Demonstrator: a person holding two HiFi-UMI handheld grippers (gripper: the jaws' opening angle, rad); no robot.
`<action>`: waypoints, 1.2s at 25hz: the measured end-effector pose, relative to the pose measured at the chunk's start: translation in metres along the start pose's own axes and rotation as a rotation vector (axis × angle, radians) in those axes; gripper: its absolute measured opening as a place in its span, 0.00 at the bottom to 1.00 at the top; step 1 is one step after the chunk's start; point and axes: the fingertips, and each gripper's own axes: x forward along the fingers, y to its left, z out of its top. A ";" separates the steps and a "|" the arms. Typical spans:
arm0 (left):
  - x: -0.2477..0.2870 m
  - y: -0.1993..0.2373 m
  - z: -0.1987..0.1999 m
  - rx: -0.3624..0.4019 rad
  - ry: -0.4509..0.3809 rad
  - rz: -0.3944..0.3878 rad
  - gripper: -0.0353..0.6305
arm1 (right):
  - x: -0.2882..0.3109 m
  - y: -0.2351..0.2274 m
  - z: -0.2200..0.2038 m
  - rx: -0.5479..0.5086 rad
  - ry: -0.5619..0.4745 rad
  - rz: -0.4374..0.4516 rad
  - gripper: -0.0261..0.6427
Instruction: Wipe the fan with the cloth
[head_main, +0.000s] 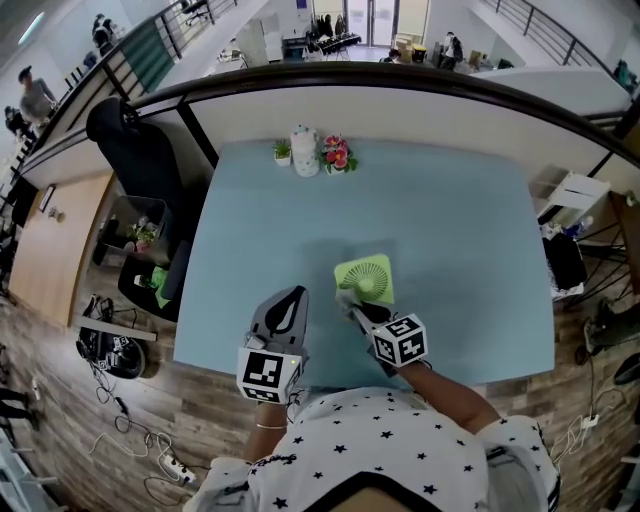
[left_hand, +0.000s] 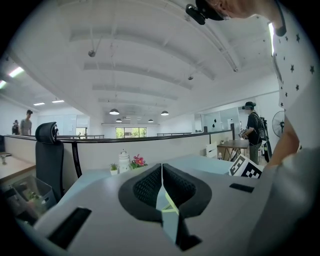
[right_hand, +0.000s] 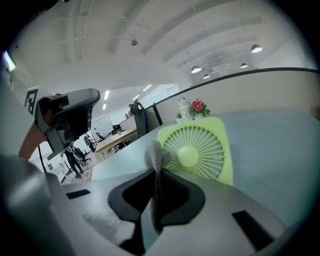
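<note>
One lime-green plastic fan (head_main: 365, 278) sits on the pale blue, matte surface (head_main: 450, 220), near its front edge and a little right of centre. Its housing is square with rounded corners, and a round grille of thin radial ribs spreads out from a smooth central hub. The right gripper (head_main: 360, 312) has its two dark fingers (right_hand: 134, 192) pressed onto a single grey cloth (right_hand: 157, 159). The cloth is fuzzy and soft, and it bunches into a rounded tuft that sticks out past the fingertips. That tuft lies at the fan's near-left edge; whether it actually touches the plastic cannot be told. The left gripper (head_main: 290, 298) is held just left of the fan, over the surface's front edge. Its two black fingers (left_hand: 147, 186), faced with a fine mesh texture, meet along a thin seam with nothing between them. Each gripper has a smooth grey body and carries one cube with black-and-white square markers. At the far edge of the surface stand three small things close together: one white lidded jar (head_main: 304, 150), one small green plant (head_main: 283, 151) in a white pot, and one bunch of pink flowers (head_main: 337, 155). One black high-backed chair (head_main: 135, 150) stands beyond the surface's left side.
</note>
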 end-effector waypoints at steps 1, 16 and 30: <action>-0.001 0.001 -0.001 0.000 0.004 0.006 0.10 | 0.003 0.003 -0.004 -0.007 0.015 0.009 0.09; 0.005 -0.007 -0.003 0.005 0.012 -0.012 0.10 | -0.014 -0.041 -0.028 -0.005 0.057 -0.086 0.09; 0.021 -0.024 0.002 0.025 0.011 -0.060 0.10 | -0.046 -0.103 -0.025 0.088 0.006 -0.238 0.09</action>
